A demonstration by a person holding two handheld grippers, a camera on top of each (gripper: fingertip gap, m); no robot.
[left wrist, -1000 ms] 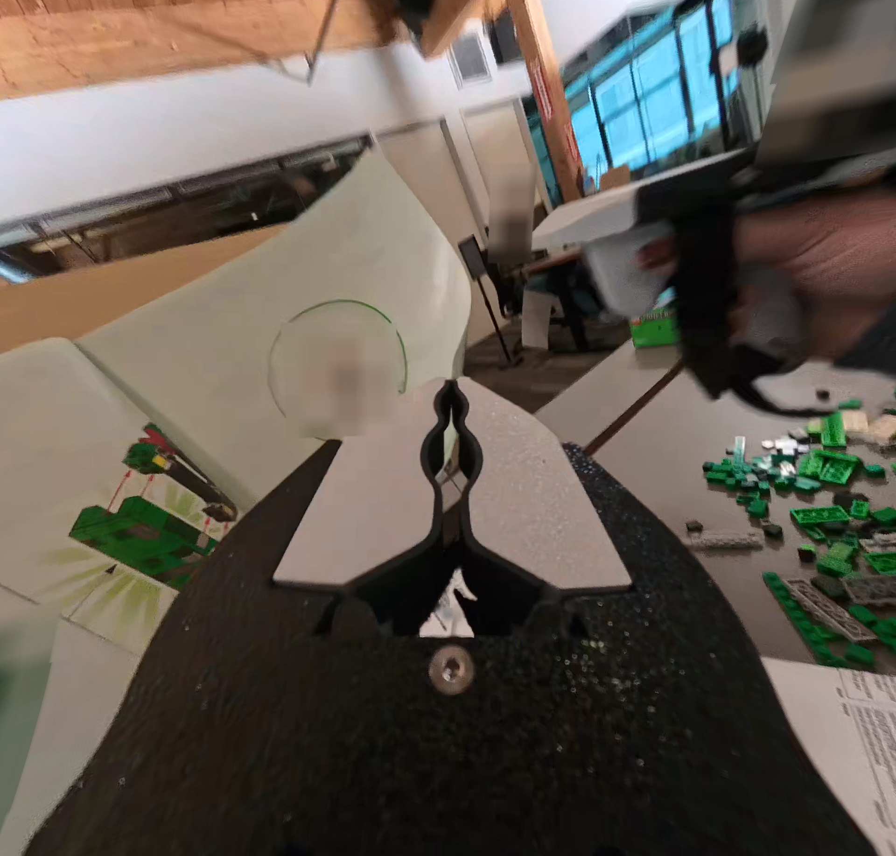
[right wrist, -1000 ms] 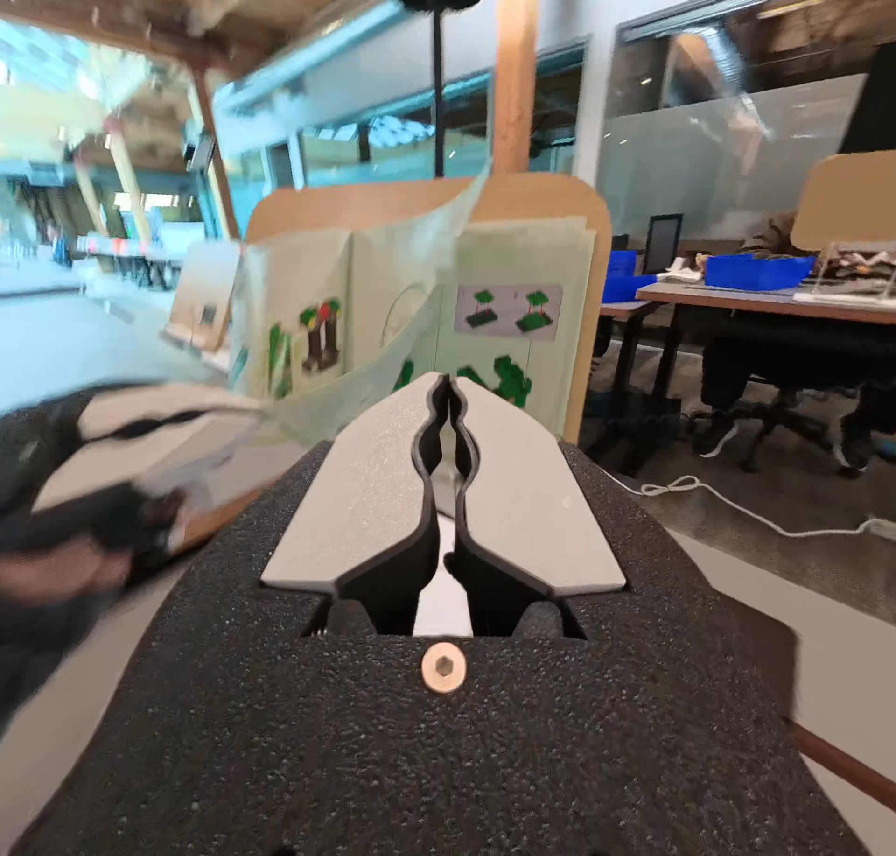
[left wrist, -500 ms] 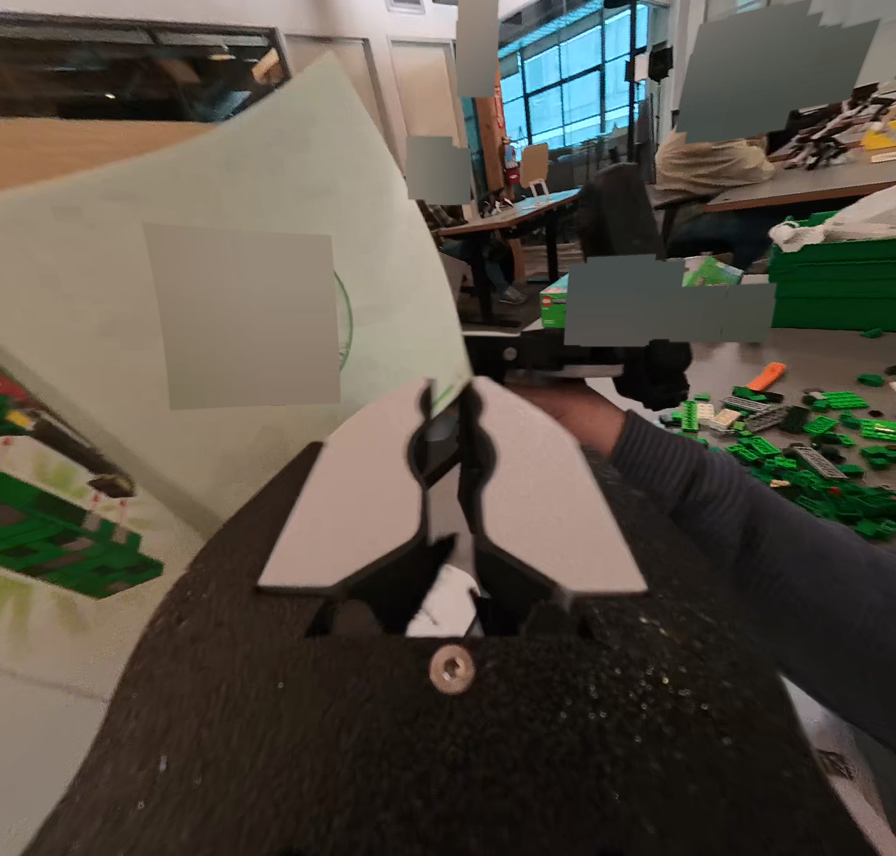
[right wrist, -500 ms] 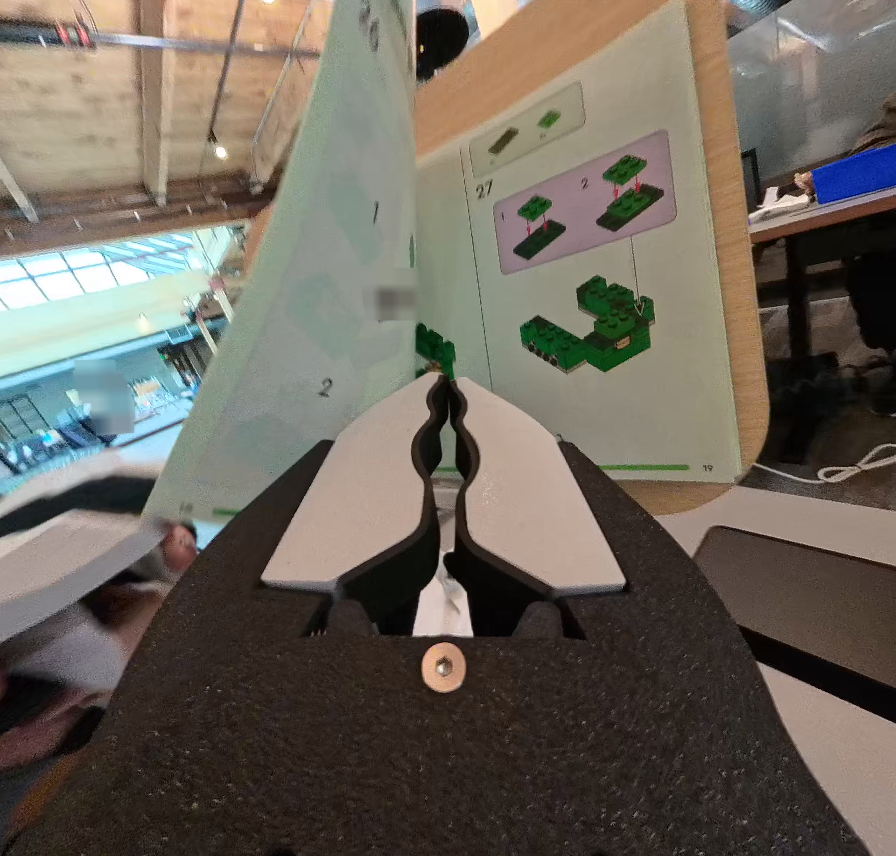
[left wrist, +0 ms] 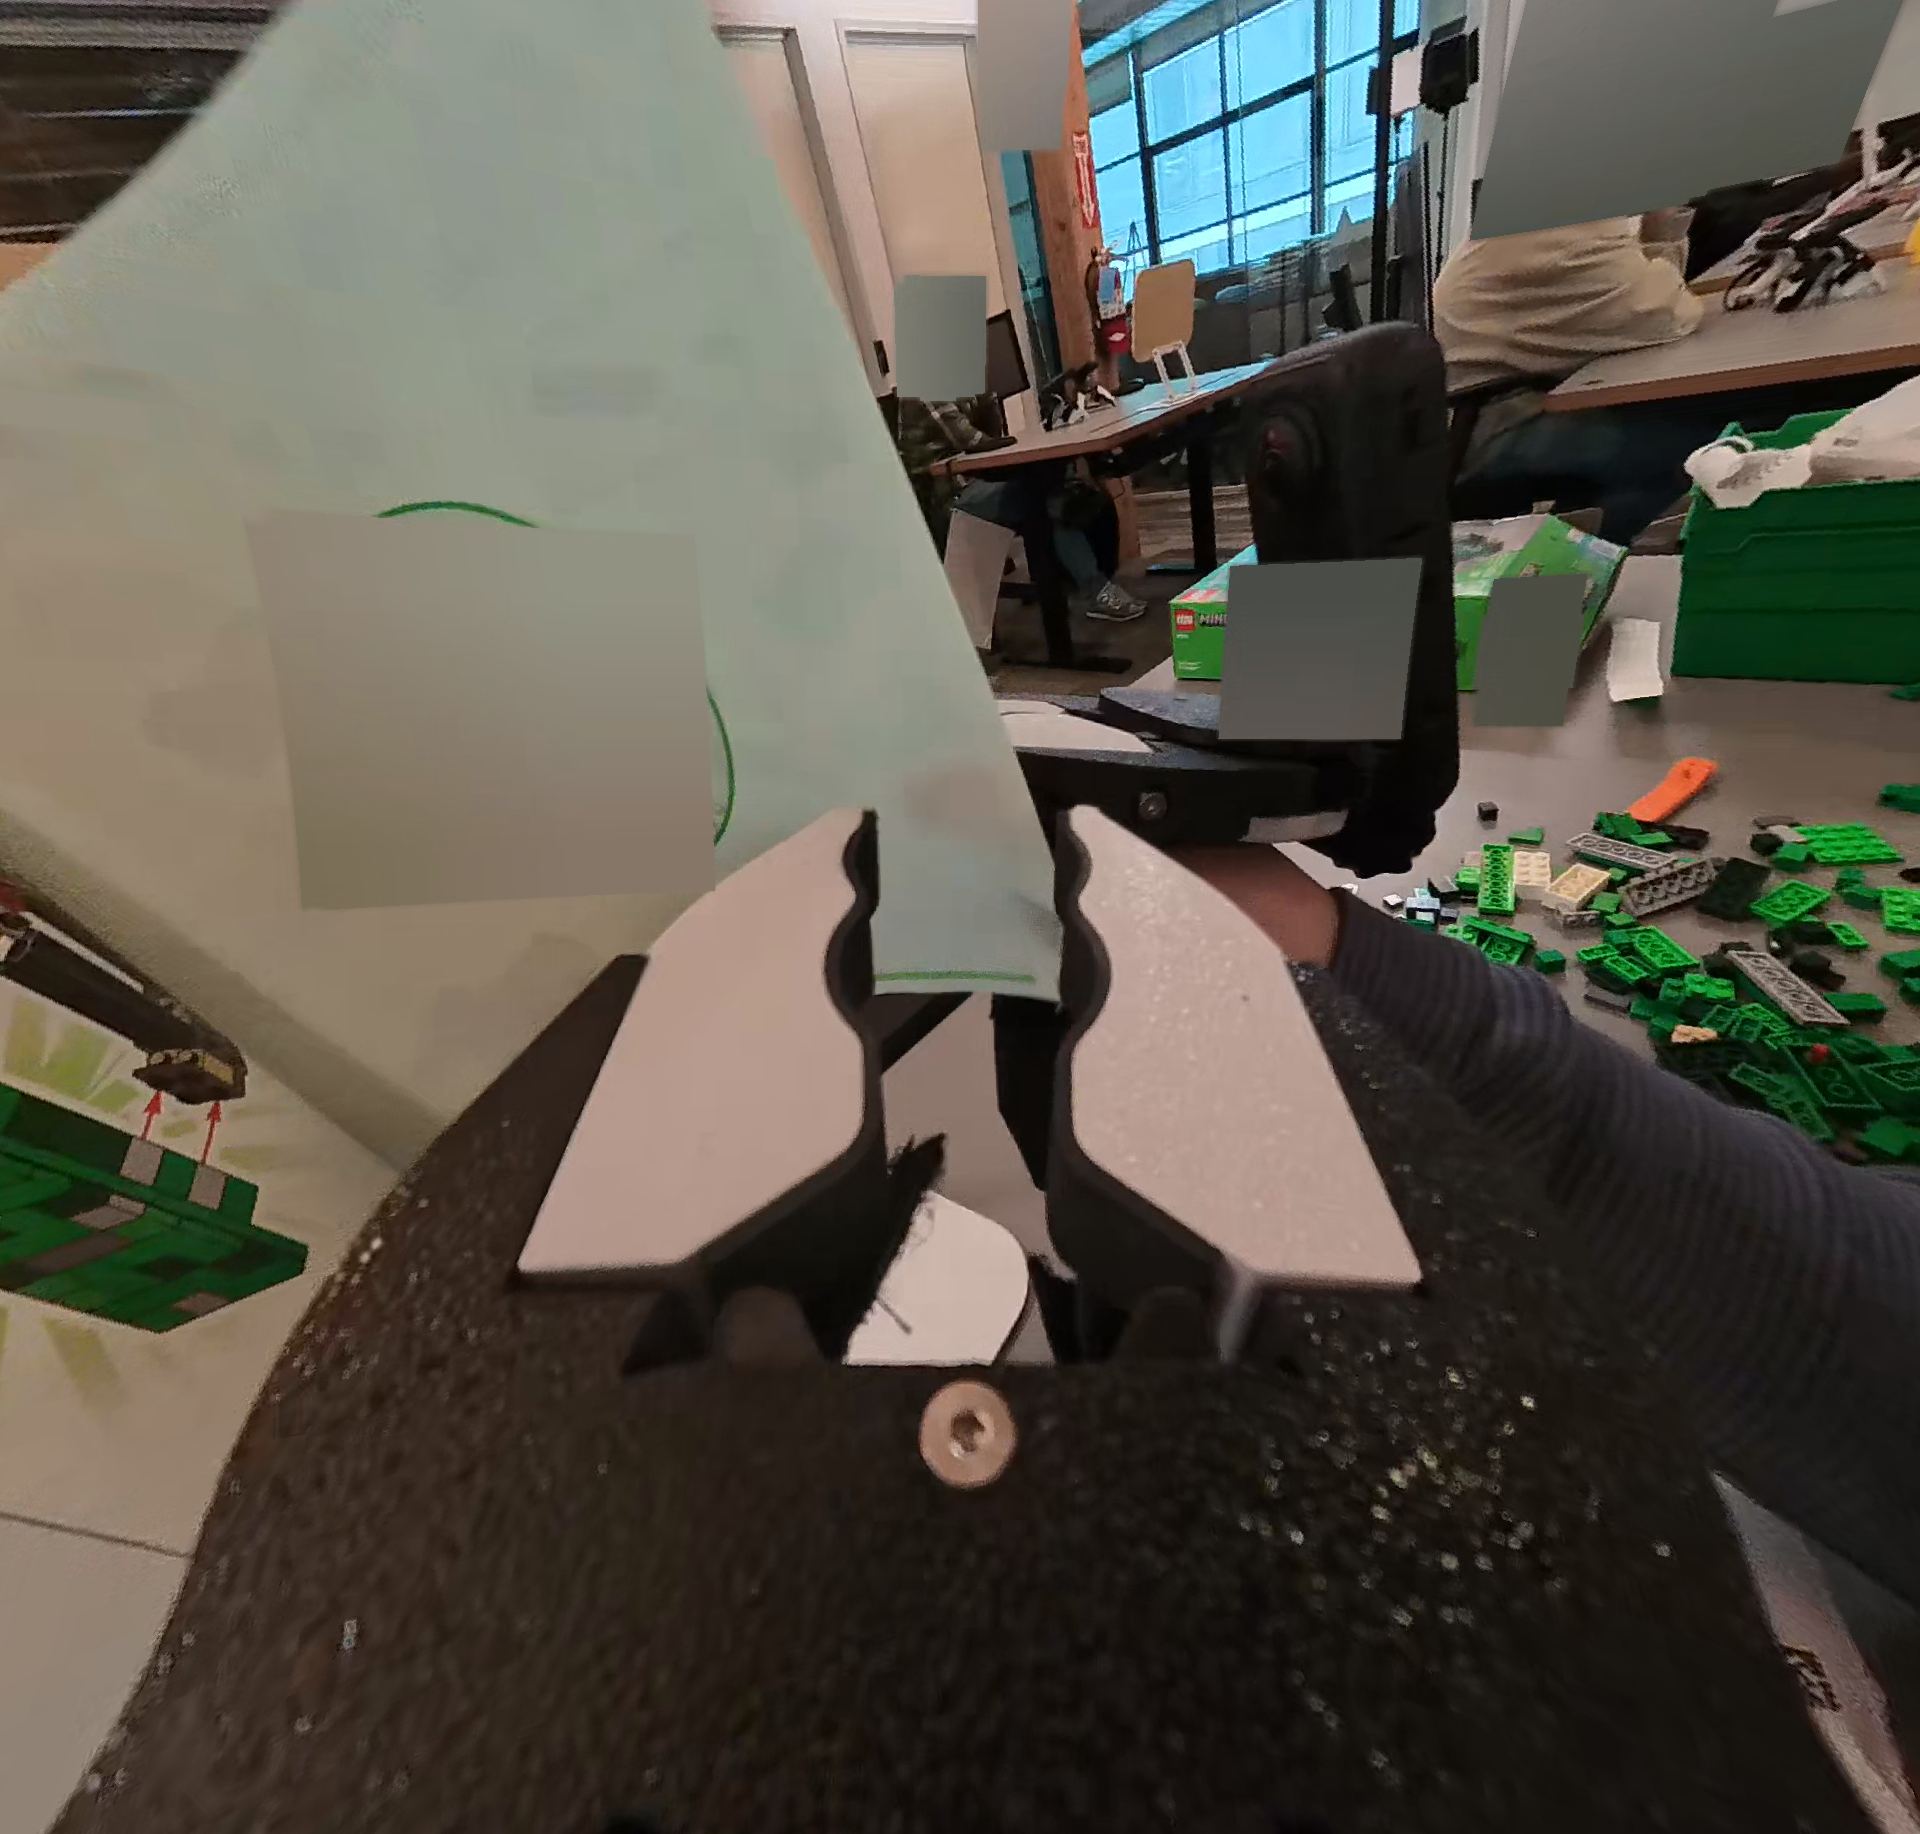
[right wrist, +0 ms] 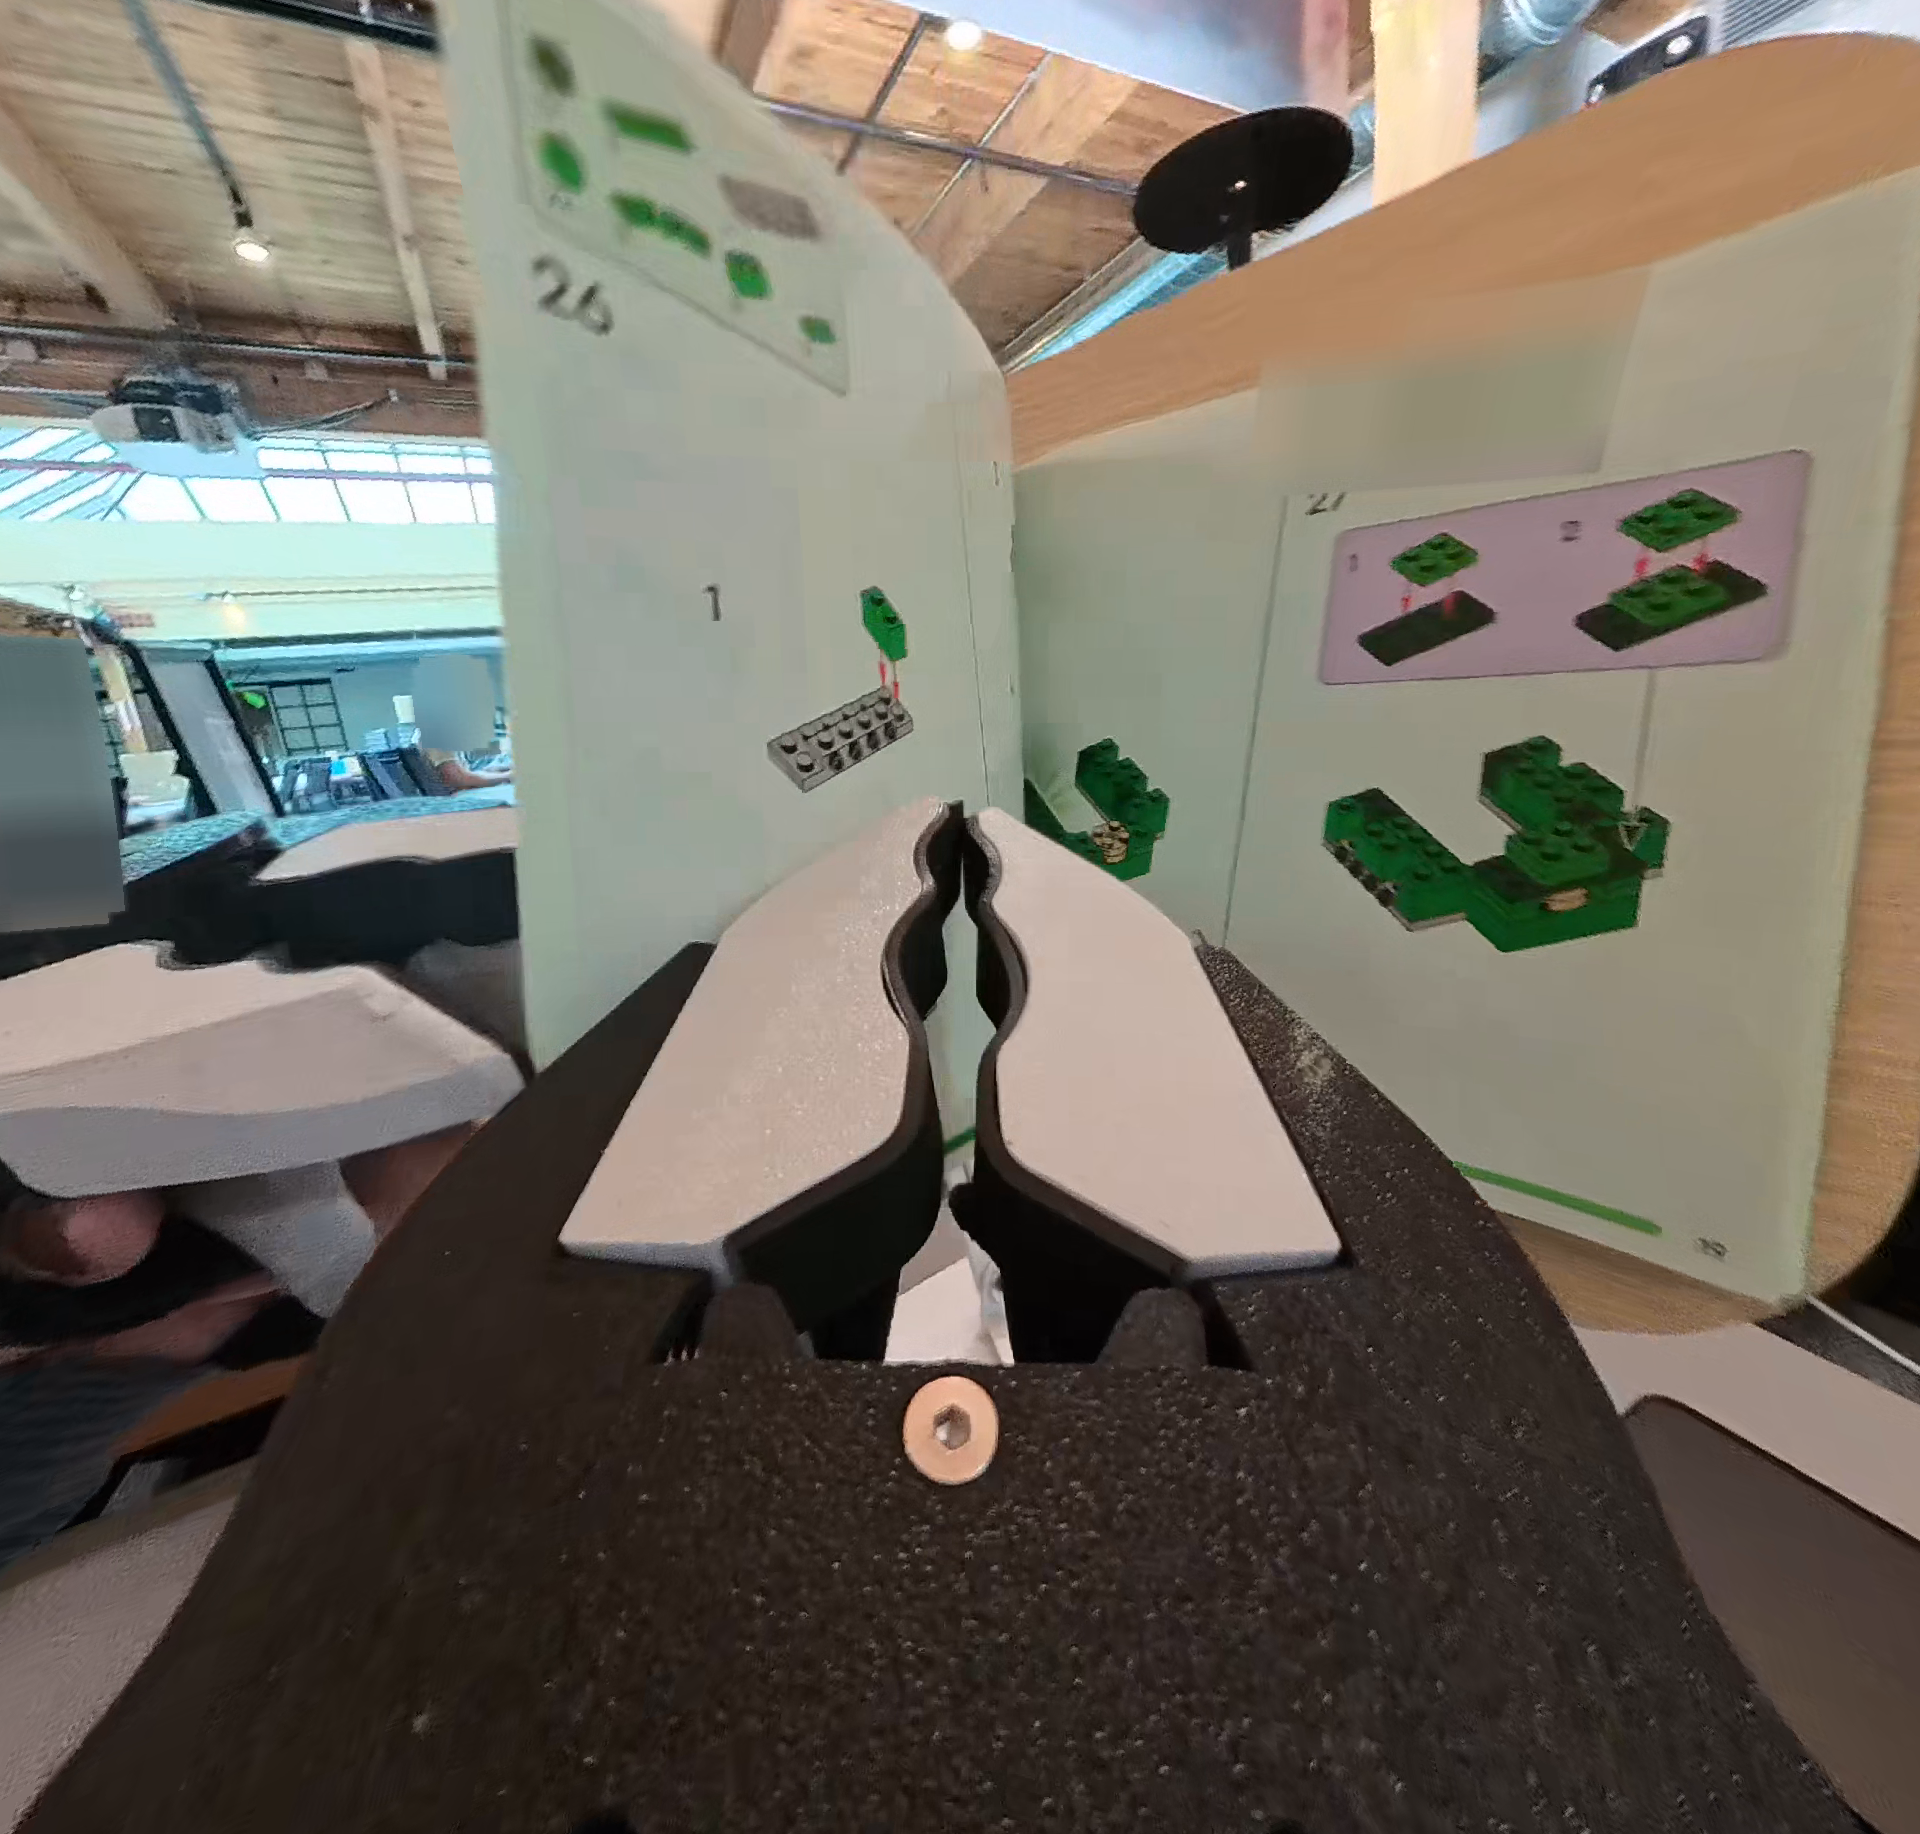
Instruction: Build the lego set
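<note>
Between my left fingers [left wrist: 956,911], which stand apart, hangs the lower corner of the raised booklet page [left wrist: 499,330], unclamped. My right fingers [right wrist: 961,828] sit together, empty, before the propped booklet [right wrist: 1455,797]. Page: thin, light, floppy, tears easily; best pinched at the corner. Loose bricks [left wrist: 1714,932] lie far right on the tabletop [left wrist: 1662,745].

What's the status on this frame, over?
Left gripper open around the lifted booklet page, corner between its fingers. Right gripper shut, empty, facing the booklet. Bricks loose on table. Nothing blocking.
</note>
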